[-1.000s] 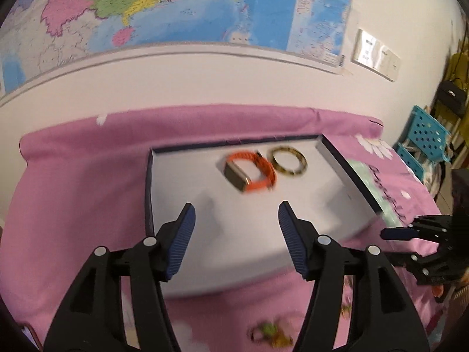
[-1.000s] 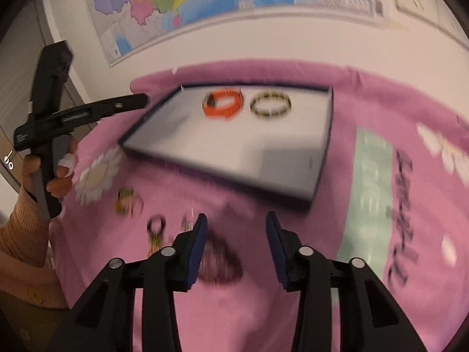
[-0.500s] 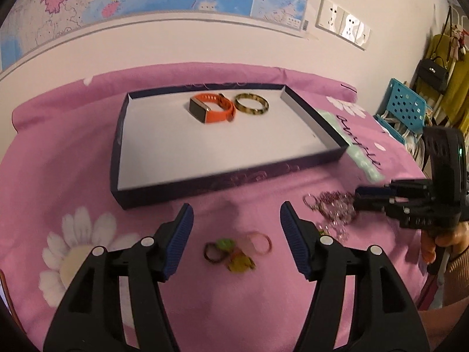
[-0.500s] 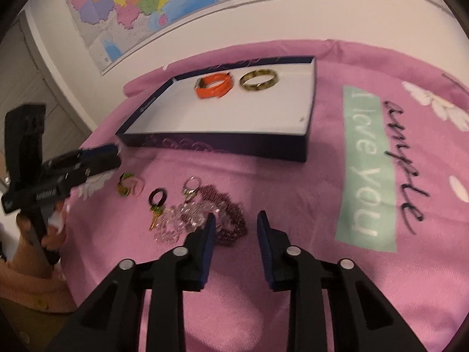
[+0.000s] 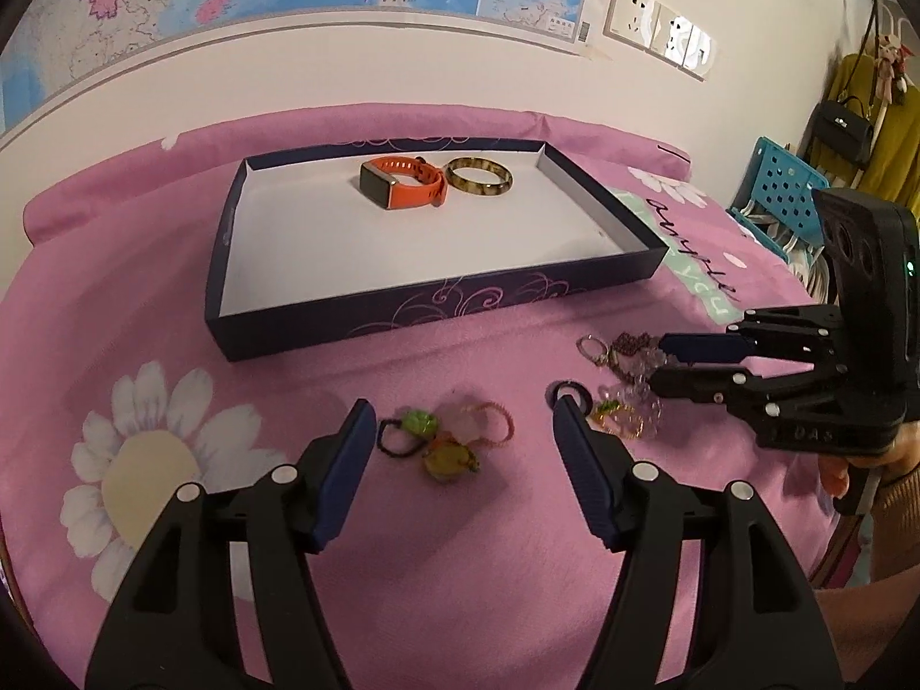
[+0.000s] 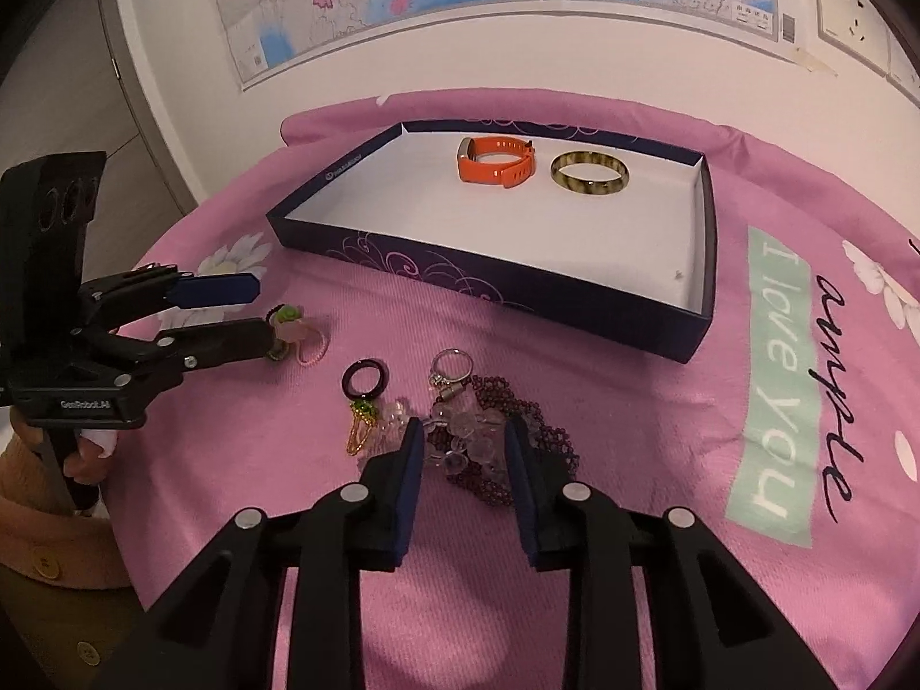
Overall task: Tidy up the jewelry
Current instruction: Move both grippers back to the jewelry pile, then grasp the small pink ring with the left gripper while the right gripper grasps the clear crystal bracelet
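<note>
Both tools are busy over the pink flowered cloth (image 5: 299,379) on the counter. A second ago the left tool (image 5: 457,448) was looking down into the dark blue cardboard box tray (image 5: 402,310), and now it has pulled back and down, so it hangs over the small pile of hair ties with green and yellow charms (image 5: 443,440). Its jaws are opening, and the little pile sits on the cloth between them, not touched yet. The right tool (image 6: 464,451) has moved in over the heap of clear and dark purple bead bracelets (image 6: 489,431), and its jaws are closing around the beads, but I think the pads are not pressing on them yet. This means each tool is lined up on its own next thing to pick up, so two more pieces may soon go into the tray. Inside the tray, at the far end, lie the orange watch band (image 5: 402,184) and the brown and gold bangle (image 5: 480,178), just beside each other. The rest of the white tray floor is bare. Still out on the cloth are the dark purple ring (image 6: 363,378), the silver ring (image 6: 451,365) and the gold chain charm (image 6: 362,428), near the bead heap.
</note>
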A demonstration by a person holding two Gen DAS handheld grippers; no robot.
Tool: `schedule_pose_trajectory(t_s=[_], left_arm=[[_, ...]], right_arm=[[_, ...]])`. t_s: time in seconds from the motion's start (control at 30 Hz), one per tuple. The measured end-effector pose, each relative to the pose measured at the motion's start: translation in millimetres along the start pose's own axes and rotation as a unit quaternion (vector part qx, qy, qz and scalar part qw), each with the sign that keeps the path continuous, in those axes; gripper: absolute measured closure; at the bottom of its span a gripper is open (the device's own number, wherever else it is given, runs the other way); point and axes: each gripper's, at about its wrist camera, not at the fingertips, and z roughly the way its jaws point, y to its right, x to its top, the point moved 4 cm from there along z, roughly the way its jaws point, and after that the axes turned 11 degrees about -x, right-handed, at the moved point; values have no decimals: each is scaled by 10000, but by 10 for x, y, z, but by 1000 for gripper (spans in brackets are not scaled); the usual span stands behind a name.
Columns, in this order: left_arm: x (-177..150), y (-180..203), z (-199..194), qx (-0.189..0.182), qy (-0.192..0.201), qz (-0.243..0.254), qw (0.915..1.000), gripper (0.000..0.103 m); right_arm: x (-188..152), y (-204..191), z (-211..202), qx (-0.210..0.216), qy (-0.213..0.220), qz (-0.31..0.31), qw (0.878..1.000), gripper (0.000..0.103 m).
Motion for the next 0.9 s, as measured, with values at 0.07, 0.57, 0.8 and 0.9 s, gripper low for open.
schedule_pose_trajectory(t_s=[0.07,0.57,0.8,0.9], left_arm=[[-22,-19,-7,4,-27,-25,10000,39],[-117,-53,-66,6,-62,-46,10000,39],[-142,-40,-80,-5,-88,0,10000,39],[-149,-32,-77,-1,-99,19,9999,40]], right_arm=[[3,-3,5,59,-18,13,10000,87],[185,118,-380,411,518,519,9965,96],[311,150,-576,515,808,617,9935,96],[340,154,-603,518,853,639,9930,96]])
